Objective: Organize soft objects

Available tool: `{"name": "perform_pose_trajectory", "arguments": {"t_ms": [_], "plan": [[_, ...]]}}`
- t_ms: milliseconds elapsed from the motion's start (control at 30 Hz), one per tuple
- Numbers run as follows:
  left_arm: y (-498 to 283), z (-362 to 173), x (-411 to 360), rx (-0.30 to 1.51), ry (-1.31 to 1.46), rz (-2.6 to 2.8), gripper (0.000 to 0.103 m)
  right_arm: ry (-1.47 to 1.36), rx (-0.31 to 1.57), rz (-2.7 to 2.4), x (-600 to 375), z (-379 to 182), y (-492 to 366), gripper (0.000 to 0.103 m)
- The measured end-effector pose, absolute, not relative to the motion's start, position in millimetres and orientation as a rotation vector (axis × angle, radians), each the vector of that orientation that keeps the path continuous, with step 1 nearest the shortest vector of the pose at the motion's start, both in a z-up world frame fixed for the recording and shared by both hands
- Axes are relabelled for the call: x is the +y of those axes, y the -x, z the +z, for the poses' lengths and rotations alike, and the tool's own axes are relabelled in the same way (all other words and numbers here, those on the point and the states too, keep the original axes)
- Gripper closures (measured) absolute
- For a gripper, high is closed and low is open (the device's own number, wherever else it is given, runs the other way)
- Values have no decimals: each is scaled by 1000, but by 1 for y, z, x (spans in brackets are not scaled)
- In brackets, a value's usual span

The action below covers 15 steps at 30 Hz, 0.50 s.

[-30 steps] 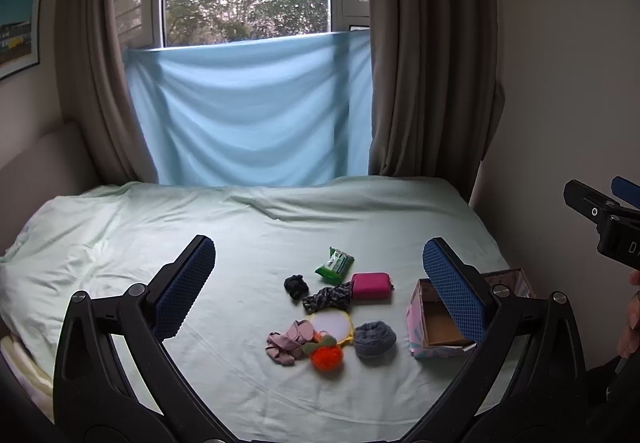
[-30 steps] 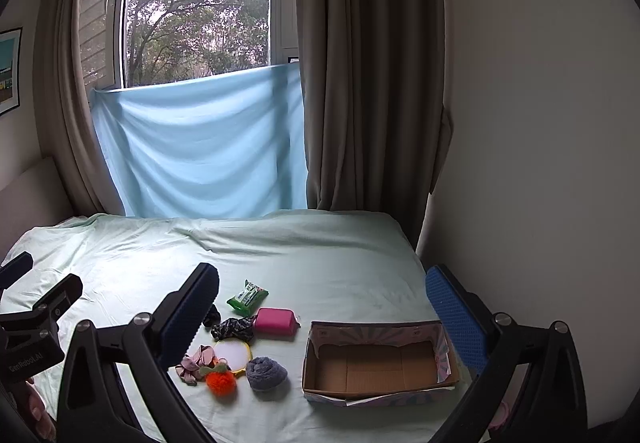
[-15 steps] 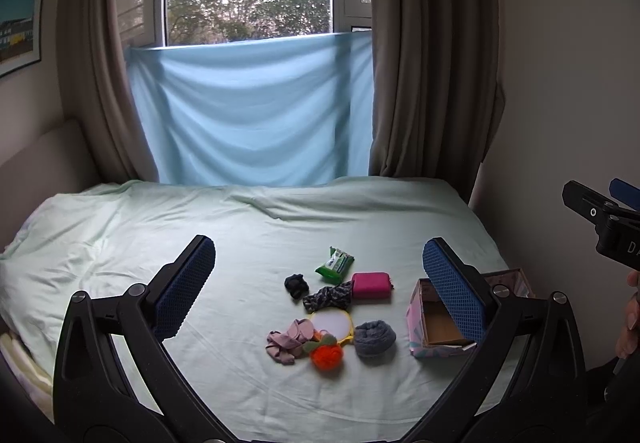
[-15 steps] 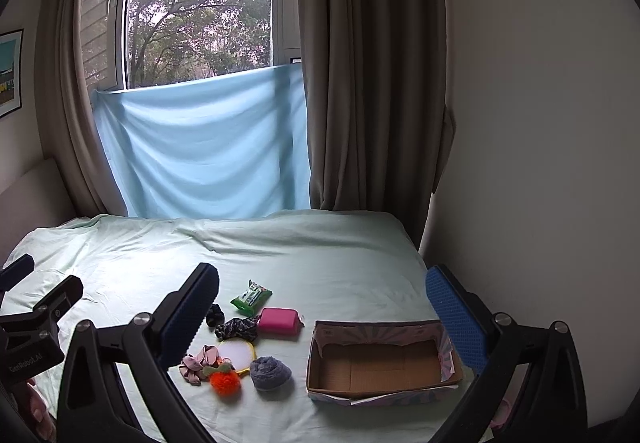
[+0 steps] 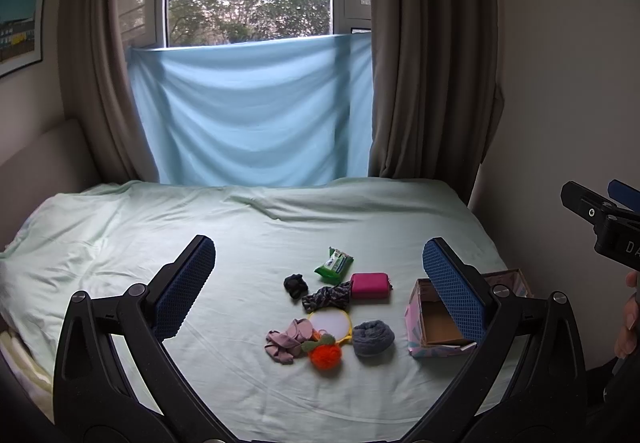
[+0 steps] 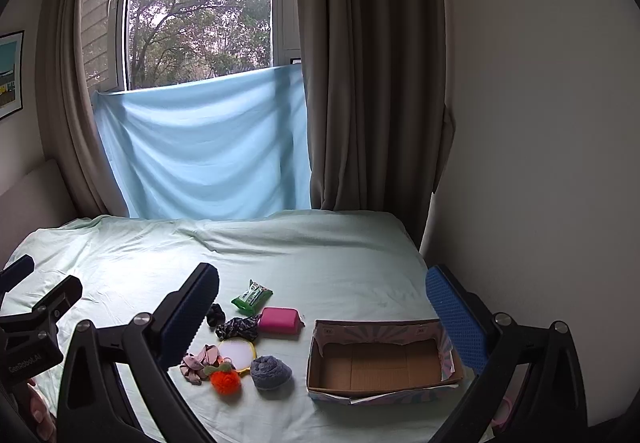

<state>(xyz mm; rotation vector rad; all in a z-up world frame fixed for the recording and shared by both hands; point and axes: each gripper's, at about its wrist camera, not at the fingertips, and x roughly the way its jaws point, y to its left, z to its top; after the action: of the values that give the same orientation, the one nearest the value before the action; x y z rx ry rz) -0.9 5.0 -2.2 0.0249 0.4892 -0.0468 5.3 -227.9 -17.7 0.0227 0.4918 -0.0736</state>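
Small soft items lie on the green bed: an orange pom-pom (image 5: 325, 355) (image 6: 225, 381), a grey rolled cloth (image 5: 373, 332) (image 6: 271, 372), a pink scrunchie (image 5: 285, 340) (image 6: 199, 360), a dark patterned scrunchie (image 5: 327, 296), a black scrunchie (image 5: 295, 284), a pink pouch (image 5: 370, 285) (image 6: 279, 320), a green wipes pack (image 5: 333, 264) (image 6: 252, 296) and a round yellow-rimmed mirror (image 5: 330, 324). An empty cardboard box (image 6: 380, 363) (image 5: 436, 327) stands to their right. My left gripper (image 5: 319, 291) and right gripper (image 6: 324, 319) are both open, empty, above the near edge.
The bed (image 5: 200, 243) runs back to a blue cloth (image 5: 248, 115) under the window, with brown curtains at both sides. A white wall (image 6: 540, 163) bounds the right side close to the box. A headboard (image 5: 36, 163) is at the left.
Both cameras have drifted very slightly. The items, the box and both open grippers stay as they were.
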Motion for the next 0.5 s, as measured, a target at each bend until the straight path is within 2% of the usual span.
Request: {"name": "perform_pose_trajectory", "arguments": {"t_ms": [500], "plan": [[9,-2,7,482,-11,-19,0,-25,489,-39,-234,-19,-6,0]]}}
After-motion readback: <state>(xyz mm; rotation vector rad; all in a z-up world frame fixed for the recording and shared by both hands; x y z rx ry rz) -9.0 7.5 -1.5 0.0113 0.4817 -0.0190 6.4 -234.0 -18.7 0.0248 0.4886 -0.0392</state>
